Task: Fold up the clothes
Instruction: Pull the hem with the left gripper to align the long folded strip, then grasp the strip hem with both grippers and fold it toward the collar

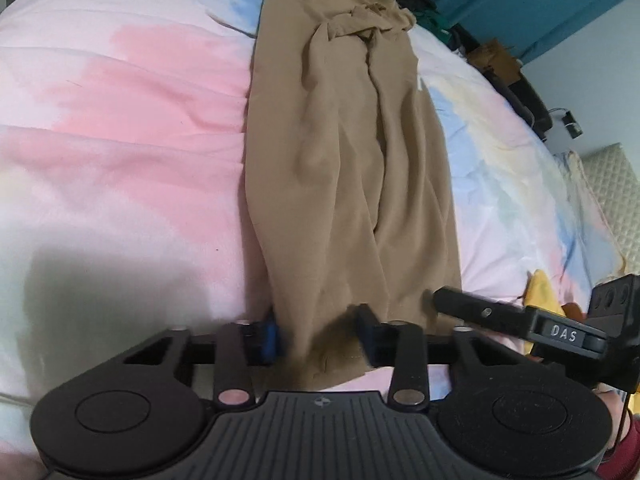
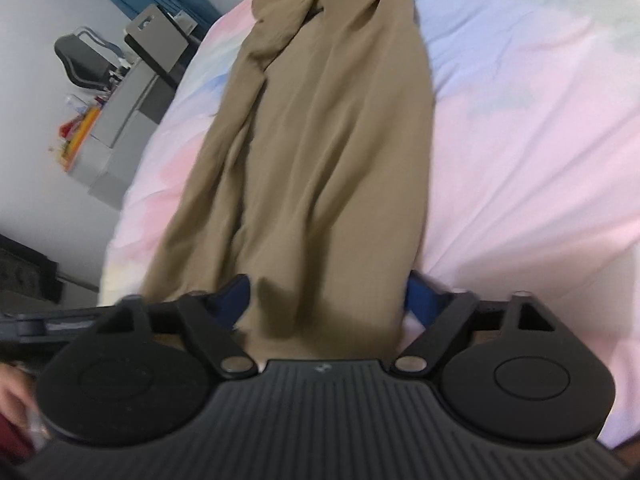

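Nearest to you in the left wrist view, your left gripper (image 1: 320, 330) straddles the near hem of the long tan knit garment (image 1: 352, 168); its blue-padded fingers (image 1: 269, 338) stand part-way apart with a bunch of the fabric between them, and the blur does not let you tell whether the pads press on the cloth. Just to its right, one black finger of your right gripper (image 1: 472, 308) reaches in to the hem's other corner. In the right wrist view, your right gripper (image 2: 326, 300) is spread wide, its blue pads (image 2: 420, 298) flanking the near end of the same garment (image 2: 320, 140) without visibly squeezing it. The garment lies lengthwise on the pastel pink, blue and yellow bed cover (image 1: 120, 120), already folded into a narrow strip that runs away from you, with its bunched collar end farthest off. A yellow cloth (image 1: 540, 292) lies on the cover near the right gripper. Beyond the bed's far edge stand a grey cabinet (image 2: 132, 92), a dark chair (image 2: 80, 58) and a teal curtain (image 1: 520, 4).
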